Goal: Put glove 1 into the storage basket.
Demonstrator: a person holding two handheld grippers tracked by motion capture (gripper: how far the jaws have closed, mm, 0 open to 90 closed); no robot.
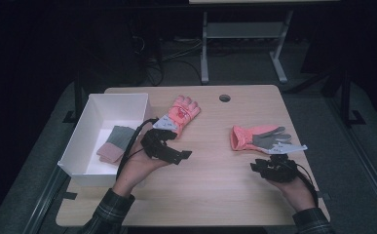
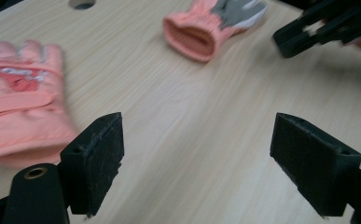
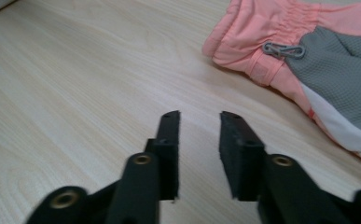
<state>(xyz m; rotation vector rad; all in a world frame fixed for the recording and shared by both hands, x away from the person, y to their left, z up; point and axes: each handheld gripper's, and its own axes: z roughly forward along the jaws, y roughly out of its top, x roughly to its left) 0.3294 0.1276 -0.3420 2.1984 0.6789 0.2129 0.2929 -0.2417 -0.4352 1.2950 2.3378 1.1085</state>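
The left tongs (image 1: pixel 183 155) stand wide apart over the bare counter (image 1: pixel 210 190), just beside the pink glove (image 1: pixel 179 113) that lies flat near the white box (image 1: pixel 86 170). The right tongs (image 3: pixel 199 149) are narrowed to a small gap with nothing between them, just short of the second glove (image 1: pixel 259 138), which lies palm-up.

The left gripper (image 1: pixel 174 146) spreads its 2 jaws wide (nothing between); the right gripper (image 1: pixel 273 163) shows a narrow gap.
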